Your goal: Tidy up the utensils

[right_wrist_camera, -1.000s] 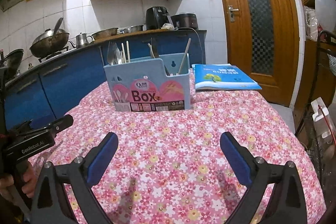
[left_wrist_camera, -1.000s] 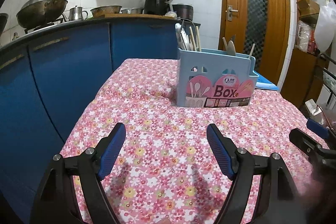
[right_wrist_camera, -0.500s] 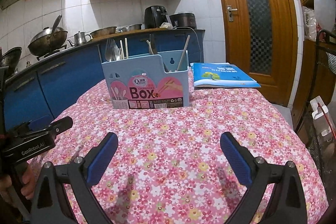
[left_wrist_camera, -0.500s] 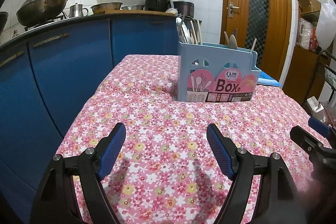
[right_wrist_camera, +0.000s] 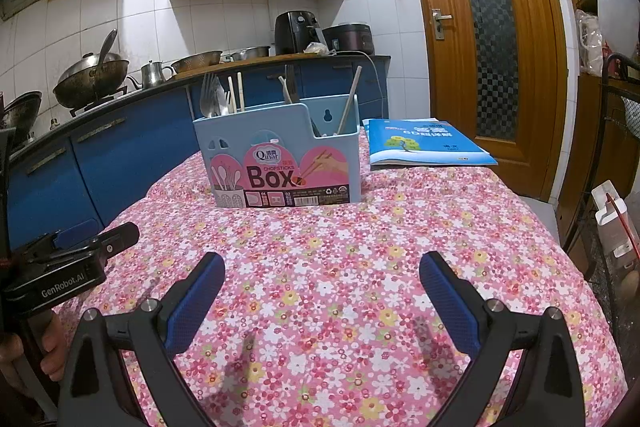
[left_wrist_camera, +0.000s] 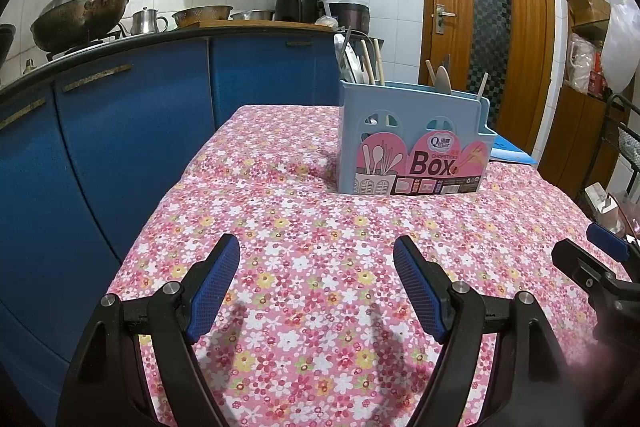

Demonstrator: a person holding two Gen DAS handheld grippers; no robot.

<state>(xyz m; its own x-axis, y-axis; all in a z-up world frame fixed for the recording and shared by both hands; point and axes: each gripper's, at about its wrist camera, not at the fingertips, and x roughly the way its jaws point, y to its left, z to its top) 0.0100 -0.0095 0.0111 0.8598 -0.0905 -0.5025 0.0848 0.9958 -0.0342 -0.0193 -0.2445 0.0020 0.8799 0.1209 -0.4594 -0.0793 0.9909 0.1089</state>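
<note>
A light blue utensil box (left_wrist_camera: 412,143) with a pink "Box" label stands on the floral tablecloth (left_wrist_camera: 320,227); it also shows in the right wrist view (right_wrist_camera: 280,155). Forks, spoons and chopsticks (right_wrist_camera: 218,97) stand upright in its compartments. My left gripper (left_wrist_camera: 316,267) is open and empty, low over the cloth, well short of the box. My right gripper (right_wrist_camera: 320,275) is open and empty, also short of the box. Each gripper shows at the edge of the other's view, the right one (left_wrist_camera: 592,267) and the left one (right_wrist_camera: 68,267).
A blue book (right_wrist_camera: 424,143) lies on the table right of the box. Blue cabinets (left_wrist_camera: 100,147) with a wok (left_wrist_camera: 80,15) and pots run along the left. A wooden door (right_wrist_camera: 488,39) stands behind. A wire rack (right_wrist_camera: 616,187) stands at the right.
Both cameras have dropped a little and tilted, so the box sits slightly lower and nearer in view. Both grippers stay open and empty.
</note>
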